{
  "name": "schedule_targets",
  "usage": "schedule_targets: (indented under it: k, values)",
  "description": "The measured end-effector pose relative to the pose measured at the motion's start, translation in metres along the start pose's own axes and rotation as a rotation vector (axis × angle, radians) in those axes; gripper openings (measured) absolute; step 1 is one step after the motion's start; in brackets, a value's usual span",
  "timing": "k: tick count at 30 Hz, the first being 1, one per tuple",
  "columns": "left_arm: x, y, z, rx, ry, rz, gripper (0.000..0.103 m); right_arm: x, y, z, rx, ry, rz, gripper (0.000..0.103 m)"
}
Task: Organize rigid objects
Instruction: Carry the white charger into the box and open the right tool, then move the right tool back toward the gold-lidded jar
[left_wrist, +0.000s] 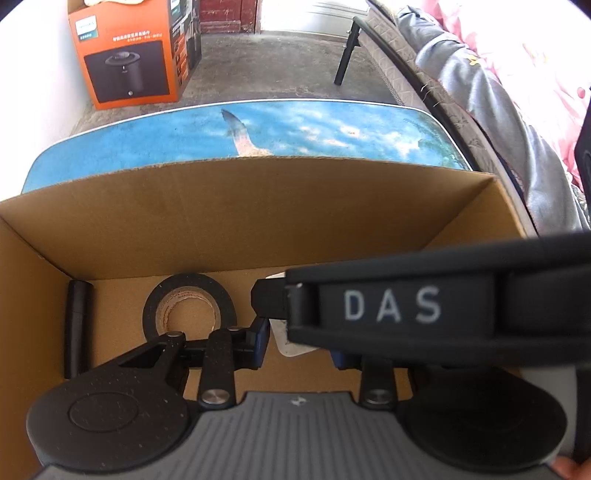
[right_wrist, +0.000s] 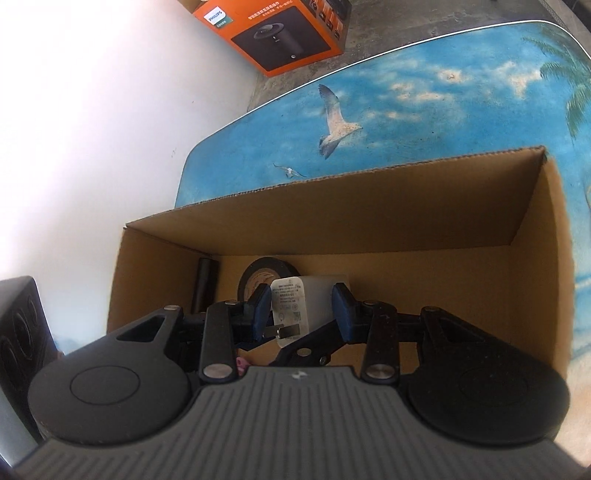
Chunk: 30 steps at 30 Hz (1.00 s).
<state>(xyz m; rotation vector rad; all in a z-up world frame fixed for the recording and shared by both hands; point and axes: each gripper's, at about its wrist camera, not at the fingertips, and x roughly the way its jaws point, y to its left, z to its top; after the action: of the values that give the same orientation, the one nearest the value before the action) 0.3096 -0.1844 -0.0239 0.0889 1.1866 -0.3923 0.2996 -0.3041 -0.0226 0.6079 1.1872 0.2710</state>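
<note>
Collision is your first risk. Your right gripper (right_wrist: 301, 314) has its jaws closed on the white charger (right_wrist: 290, 306), a blue pad against each side, and is holding it low inside the cardboard box (right_wrist: 369, 221). Your left gripper (left_wrist: 300, 345) sits in the same part of the box, and the right one crosses directly over its fingers. A careless pull from either hand could knock the two tools together and twist the charger loose. The left jaws stand spread, but the right gripper hides the gap between them, so I cannot tell whether they hold anything.

Release is the second risk. The charger's metal prongs face back toward you, and the grip is only on its smooth sides. If you let go before it reaches the box floor, it may tip or land on the tape.

Inside the box, a black tape roll (left_wrist: 188, 304) lies flat on the floor near the far wall, just behind the charger. A black cylinder (left_wrist: 77, 328) lies along the box's left wall. The right half of the box floor looks bare.

The box stands on the sky-printed counter (right_wrist: 443, 122), and an orange carton (right_wrist: 280, 33) sits on the floor well beyond the box.
</note>
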Motion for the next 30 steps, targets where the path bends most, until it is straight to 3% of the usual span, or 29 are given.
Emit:
schedule_targets:
  k: [7,10,17,22,30]
  values:
    - [0.003,0.004,0.004,-0.012,0.003,-0.023,0.036,0.006,-0.004,0.006,-0.012,-0.008,-0.024,0.038]
    - [-0.003,0.004,0.006,-0.016,-0.014,-0.038,0.050,-0.003,0.004,0.005,-0.052,-0.049,-0.039,0.041]
    - [-0.046,-0.001,-0.005,-0.014,-0.089,-0.079,0.066,-0.058,0.029,-0.009,-0.118,-0.205,-0.037,0.045]
    - [-0.096,-0.006,-0.032,0.031,-0.174,-0.128,0.071,-0.123,0.044,-0.046,-0.157,-0.345,-0.003,0.046]
    - [-0.179,-0.011,-0.093,0.150,-0.353,-0.180,0.081,-0.216,0.044,-0.139,-0.156,-0.537,0.081,0.049]
